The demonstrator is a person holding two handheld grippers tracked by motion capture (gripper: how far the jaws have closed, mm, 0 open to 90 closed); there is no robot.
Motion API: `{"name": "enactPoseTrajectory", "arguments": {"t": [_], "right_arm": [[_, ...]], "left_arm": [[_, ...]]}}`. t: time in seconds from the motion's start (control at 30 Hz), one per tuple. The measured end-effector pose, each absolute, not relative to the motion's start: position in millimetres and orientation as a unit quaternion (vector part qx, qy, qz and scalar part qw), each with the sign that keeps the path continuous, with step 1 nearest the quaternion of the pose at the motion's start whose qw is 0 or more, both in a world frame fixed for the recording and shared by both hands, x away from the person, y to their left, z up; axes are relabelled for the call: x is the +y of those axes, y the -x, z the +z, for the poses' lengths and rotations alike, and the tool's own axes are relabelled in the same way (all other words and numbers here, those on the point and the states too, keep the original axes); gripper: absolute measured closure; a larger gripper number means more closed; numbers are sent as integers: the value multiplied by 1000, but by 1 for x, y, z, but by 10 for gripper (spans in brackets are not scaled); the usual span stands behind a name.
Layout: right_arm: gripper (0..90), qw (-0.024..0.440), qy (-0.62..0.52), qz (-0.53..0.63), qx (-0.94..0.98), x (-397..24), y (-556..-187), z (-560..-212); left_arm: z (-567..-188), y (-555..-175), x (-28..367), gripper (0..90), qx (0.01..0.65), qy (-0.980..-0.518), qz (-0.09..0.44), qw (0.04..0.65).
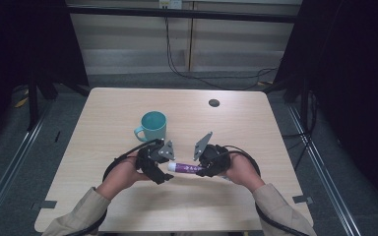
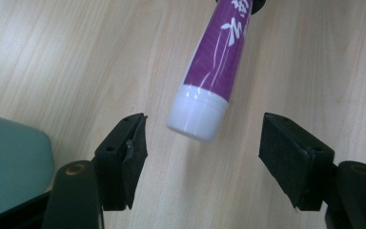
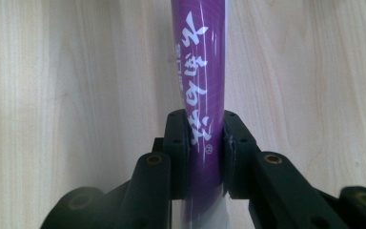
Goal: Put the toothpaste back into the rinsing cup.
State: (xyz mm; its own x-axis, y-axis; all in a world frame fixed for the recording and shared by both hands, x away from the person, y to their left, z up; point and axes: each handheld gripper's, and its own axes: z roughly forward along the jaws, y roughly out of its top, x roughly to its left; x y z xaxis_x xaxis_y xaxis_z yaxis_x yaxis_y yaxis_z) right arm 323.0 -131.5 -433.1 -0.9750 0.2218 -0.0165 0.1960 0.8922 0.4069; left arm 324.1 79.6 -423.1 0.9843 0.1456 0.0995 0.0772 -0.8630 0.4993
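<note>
Light wooden boards with a fine grain make the table point(image 1: 128, 206), which stands on a grey floor, with dark curtains at both sides.

Above the near middle of this table the right gripper point(image 1: 207, 170) is clamped on a purple tube point(image 1: 187, 168). In the right gripper view its two black jaws press from both sides on the flat rear part of the tube point(image 3: 199, 71), near the pale crimped end, and the tube body runs straight away from the camera. The tube is glossy purple with white characters printed along its length. It is held above the wood and does not touch it.

The left gripper point(image 1: 163, 173) faces the right one from the other side. In the left gripper view its jaws stand apart, about half of their way, and the white cap point(image 2: 198, 112) of the tube hangs in the space between the pads point(image 2: 286, 157) without touching either. The cap is round, smooth and a little wider than the neck, and it points down toward this gripper at a tilt.

In the high view the tube lies almost level between the two grippers, cap to the left. Both of the person's hands hold the grippers from below, sleeves beige. Behind the left gripper, well apart from the tube, stands a teal mug point(image 1: 152, 127) with its handle to the left. A small dark round hole point(image 1: 214, 103) is in the far part of the table.
</note>
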Motion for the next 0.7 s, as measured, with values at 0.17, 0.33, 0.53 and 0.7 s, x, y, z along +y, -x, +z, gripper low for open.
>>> {"name": "enactPoseTrajectory", "arguments": {"t": [0.17, 0.33, 0.53, 0.7], "right_arm": [[753, 27, -95, 208, 973, -127, -321, -432], [752, 26, -91, 207, 974, -126, -320, -432], [752, 24, -88, 211, 973, -124, -320, -431], [752, 22, -86, 213, 973, -121, -318, -431]], "left_arm": [[-423, -323, 72, 386, 40, -964, 60, 256], [-424, -321, 67, 418, 28, -965, 58, 254], [-427, -320, 61, 452, 22, -964, 55, 258], [-427, -319, 59, 490, 18, -964, 58, 260]]}}
